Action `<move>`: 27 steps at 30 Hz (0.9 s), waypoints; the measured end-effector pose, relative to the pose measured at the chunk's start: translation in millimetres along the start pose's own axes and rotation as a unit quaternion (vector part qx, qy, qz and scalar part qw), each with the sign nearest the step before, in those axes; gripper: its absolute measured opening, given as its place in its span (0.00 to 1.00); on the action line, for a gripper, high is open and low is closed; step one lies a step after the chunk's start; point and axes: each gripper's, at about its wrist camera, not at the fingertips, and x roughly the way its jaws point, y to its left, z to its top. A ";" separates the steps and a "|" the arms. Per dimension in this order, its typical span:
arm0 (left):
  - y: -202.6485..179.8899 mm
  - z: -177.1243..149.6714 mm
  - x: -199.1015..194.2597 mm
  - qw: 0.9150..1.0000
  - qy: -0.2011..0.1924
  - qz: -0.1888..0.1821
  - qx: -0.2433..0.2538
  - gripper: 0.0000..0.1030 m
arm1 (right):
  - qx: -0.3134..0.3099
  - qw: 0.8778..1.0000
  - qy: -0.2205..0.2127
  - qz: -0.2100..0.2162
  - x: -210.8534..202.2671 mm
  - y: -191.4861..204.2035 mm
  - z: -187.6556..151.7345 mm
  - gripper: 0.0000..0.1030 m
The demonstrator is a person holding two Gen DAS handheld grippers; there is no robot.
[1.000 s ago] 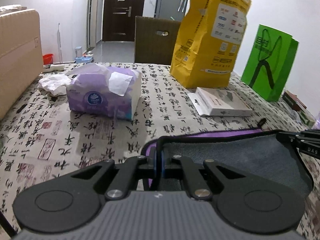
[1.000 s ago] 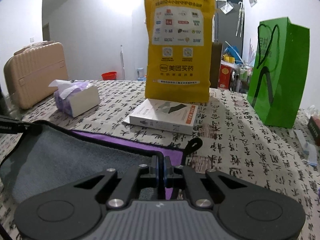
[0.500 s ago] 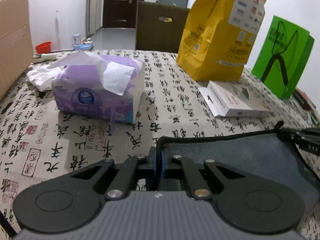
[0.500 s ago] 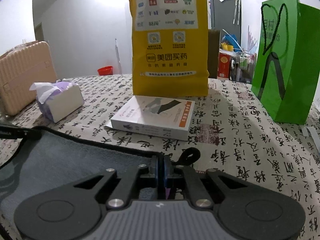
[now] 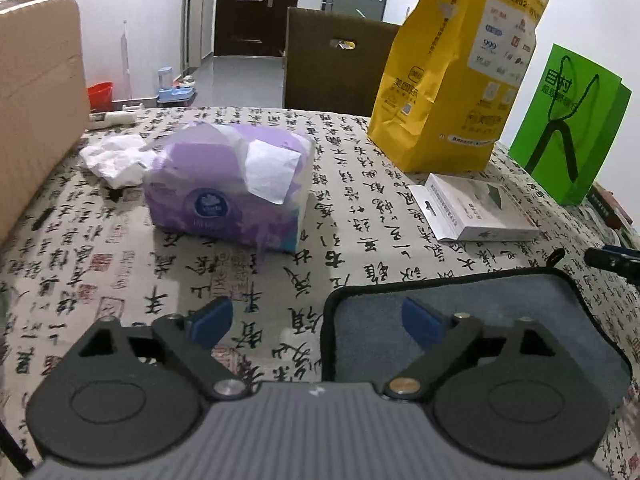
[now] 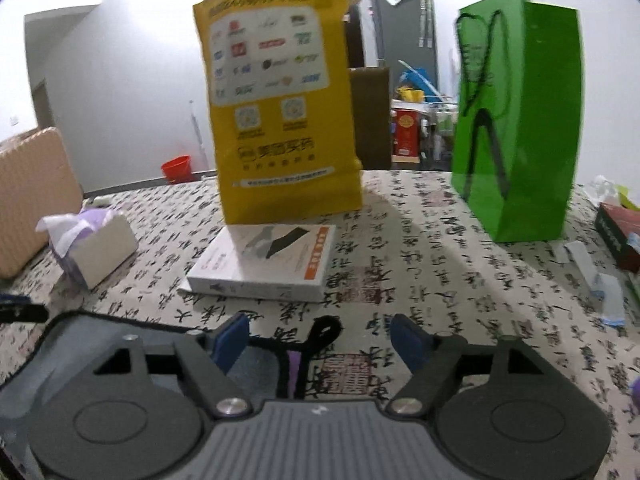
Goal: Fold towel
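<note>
Both cameras sit low and close over the counter (image 5: 360, 208), each looking forward along its gripper. The left wrist view faces toward the door; the right wrist view faces toward the wall. Both share the yellow bag (image 5: 460, 80) (image 6: 280, 112) at 12 to 1 o'clock and the white box (image 5: 480, 212) (image 6: 268, 264).

Tissue pack (image 5: 228, 194) — yellow bag (image 5: 456, 72) — green bag (image 6: 520, 116).
</note>
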 end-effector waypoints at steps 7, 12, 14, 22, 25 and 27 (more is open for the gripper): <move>-6.0 -5.3 -32.4 1.000 -0.014 0.002 0.008 0.99 | 0.006 1.000 -0.006 -0.010 -31.9 4.8 -1.7 0.86; -12.4 -7.6 -68.5 0.999 -0.036 -0.001 0.010 1.00 | 0.002 1.000 -0.016 -0.004 -62.5 14.8 -4.1 0.87; -14.6 -9.8 -82.9 0.999 -0.045 0.000 0.012 1.00 | -0.002 1.000 -0.019 -0.001 -76.6 19.0 -5.2 0.87; -20.3 -31.2 -133.3 0.998 -0.065 -0.002 0.009 1.00 | -0.010 1.000 -0.024 0.005 -124.3 30.8 -16.5 0.87; -21.5 -39.4 -152.8 0.997 -0.076 0.000 0.010 1.00 | -0.006 1.000 -0.026 0.009 -138.2 31.2 -23.9 0.87; -22.0 -43.5 -163.6 0.997 -0.081 0.001 0.009 1.00 | -0.005 1.000 -0.028 0.008 -147.3 32.5 -28.7 0.87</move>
